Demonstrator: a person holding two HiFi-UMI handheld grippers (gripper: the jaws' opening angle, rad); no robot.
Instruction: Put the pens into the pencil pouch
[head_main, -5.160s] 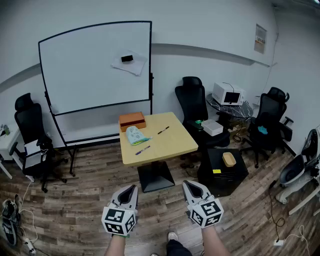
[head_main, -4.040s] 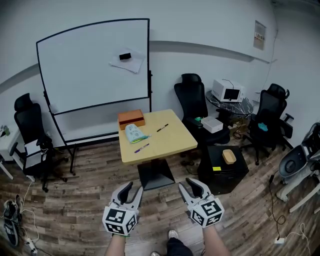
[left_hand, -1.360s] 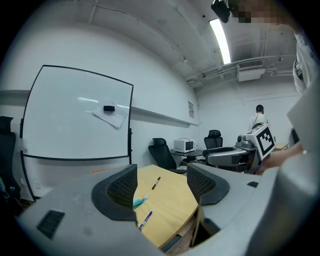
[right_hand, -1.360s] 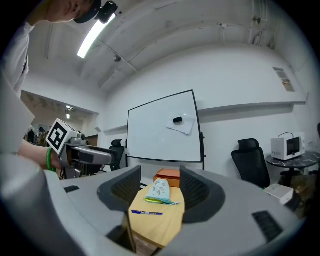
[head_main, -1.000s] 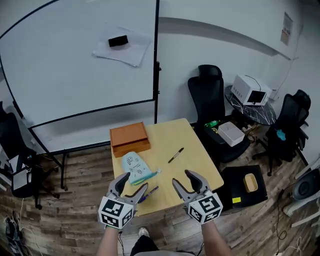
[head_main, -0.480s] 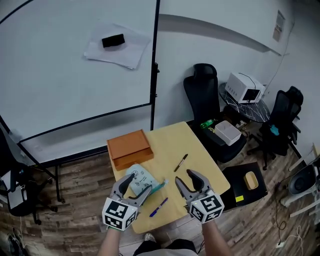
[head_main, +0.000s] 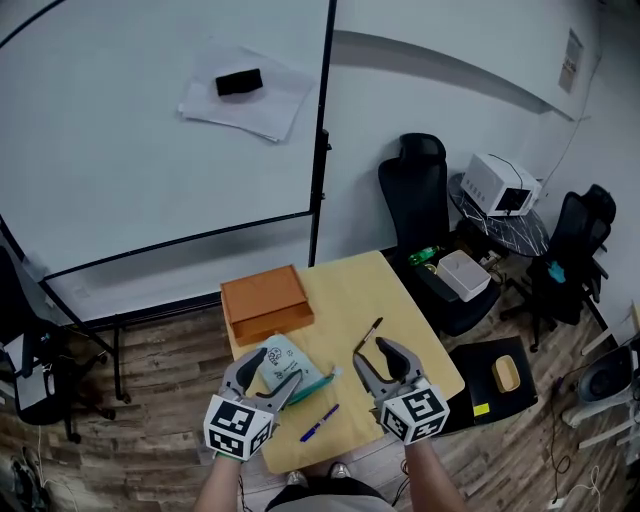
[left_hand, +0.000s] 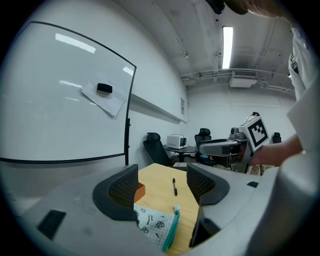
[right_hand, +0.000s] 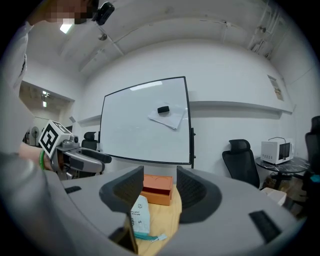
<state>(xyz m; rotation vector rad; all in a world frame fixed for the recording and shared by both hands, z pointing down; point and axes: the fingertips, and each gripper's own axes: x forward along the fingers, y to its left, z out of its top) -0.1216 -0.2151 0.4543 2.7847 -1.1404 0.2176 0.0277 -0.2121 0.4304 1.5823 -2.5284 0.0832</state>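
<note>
The pencil pouch (head_main: 285, 362) lies flat on the yellow surface (head_main: 350, 290). It is white with little drawings and has a green zip edge. I cannot tell if the zip is open.

Both pens are out of the pouch. The blue pen (head_main: 320, 423) lies near the pouch, on the person's side of it and a bit to its right. Its long line slants from the person's side on the left, up and away to the right. The black pen (head_main: 368, 336) lies farther off to the right of the pouch and points mostly away from the person. An orange box (head_main: 265, 300) sits just behind the pouch.

The left gripper (head_main: 270, 372) hangs right over the pouch. Its fingers (left_hand: 117, 192) are wide apart and hold nothing. The right gripper (head_main: 383, 360) hangs to the right of the pouch, close by the black pen. Its fingers (right_hand: 122, 187) are wide apart too, with nothing in them.

The blue pen shows between the two grippers, so either one could get it. The right gripper is the nearer one to the black pen. To pick up a pen, I think the fingers must tip down and close across its thin side.
</note>
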